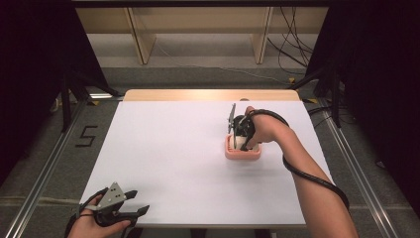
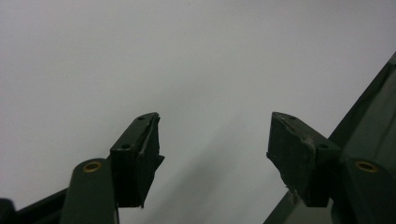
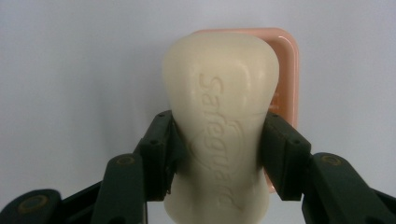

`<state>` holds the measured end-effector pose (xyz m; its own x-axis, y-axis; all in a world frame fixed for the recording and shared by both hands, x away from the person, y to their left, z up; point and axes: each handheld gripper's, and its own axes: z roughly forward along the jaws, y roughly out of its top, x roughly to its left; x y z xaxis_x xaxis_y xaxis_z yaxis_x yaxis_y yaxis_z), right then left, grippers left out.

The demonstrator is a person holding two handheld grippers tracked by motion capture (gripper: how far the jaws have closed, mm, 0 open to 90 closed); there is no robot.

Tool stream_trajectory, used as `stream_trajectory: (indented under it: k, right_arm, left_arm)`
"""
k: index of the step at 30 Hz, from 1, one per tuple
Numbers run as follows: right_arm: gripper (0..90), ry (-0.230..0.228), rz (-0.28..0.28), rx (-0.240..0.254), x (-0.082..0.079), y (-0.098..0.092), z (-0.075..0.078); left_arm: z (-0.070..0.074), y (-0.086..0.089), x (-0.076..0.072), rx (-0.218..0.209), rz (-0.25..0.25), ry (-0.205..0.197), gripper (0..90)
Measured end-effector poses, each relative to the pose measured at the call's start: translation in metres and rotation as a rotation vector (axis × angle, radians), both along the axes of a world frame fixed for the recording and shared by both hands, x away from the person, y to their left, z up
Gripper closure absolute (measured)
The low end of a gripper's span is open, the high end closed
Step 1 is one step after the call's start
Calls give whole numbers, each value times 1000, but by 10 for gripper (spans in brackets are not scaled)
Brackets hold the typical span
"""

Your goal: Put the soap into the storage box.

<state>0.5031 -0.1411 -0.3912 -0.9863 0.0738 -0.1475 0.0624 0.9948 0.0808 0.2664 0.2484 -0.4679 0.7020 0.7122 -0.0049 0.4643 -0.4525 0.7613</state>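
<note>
A cream bar of soap (image 3: 224, 121) with raised lettering sits between the jaws of my right gripper (image 3: 218, 154), which press on its two long sides. Right behind the bar lies a pink soap dish (image 3: 286, 70), most of it hidden by the soap. In the high view the right gripper (image 1: 241, 141) points down into the pink dish (image 1: 242, 154) at the table's right middle, with a bit of pale soap at its tips. My left gripper (image 1: 137, 202) rests near the front left edge, jaws apart, with nothing between them (image 2: 215, 144).
The white table top (image 1: 168, 148) is bare apart from the dish. A black cable (image 1: 307, 173) runs along the person's right forearm. Wooden frame legs (image 1: 141, 42) and loose cables stand on the floor beyond the far edge.
</note>
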Motion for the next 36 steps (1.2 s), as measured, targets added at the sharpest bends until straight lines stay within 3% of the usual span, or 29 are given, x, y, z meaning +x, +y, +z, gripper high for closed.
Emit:
stream_trajectory:
  k: [10,13,18,21,23,25,27,28,29,31,36]
  right_arm:
    - [506,6,-9,-4,4,-1,-5]
    - [506,14,-37,8,4,-1,-8]
    - [506,-12,6,-1,9,-4,-10]
    - [506,17,-81,13,5,-3,-13]
    - [506,10,-47,17,8,-3,-14]
    - [506,6,-47,13,8,-3,-15]
    - [506,8,-63,12,8,-3,-17]
    - [506,22,-111,9,5,-4,-18]
    - [506,-10,-41,12,11,-4,-20]
    - [506,-6,-63,11,9,-3,-20]
    - [506,3,-75,24,11,-4,-23]
  left_arm:
    - [0,0,0,1,0,2,337]
    - [0,0,0,-1,0,2,337]
    - [0,0,0,1,0,2,337]
    - [0,0,0,0,0,3,337]
    - [0,0,0,0,0,1,338]
    - [0,0,0,0,0,0,338]
    - [0,0,0,0,4,2,337]
    - [0,0,0,-3,0,-1,337]
    - [-1,0,0,-7,-1,-1,337]
    - [-1,-1,-1,-16,13,16,338]
    - [0,0,0,0,0,1,337]
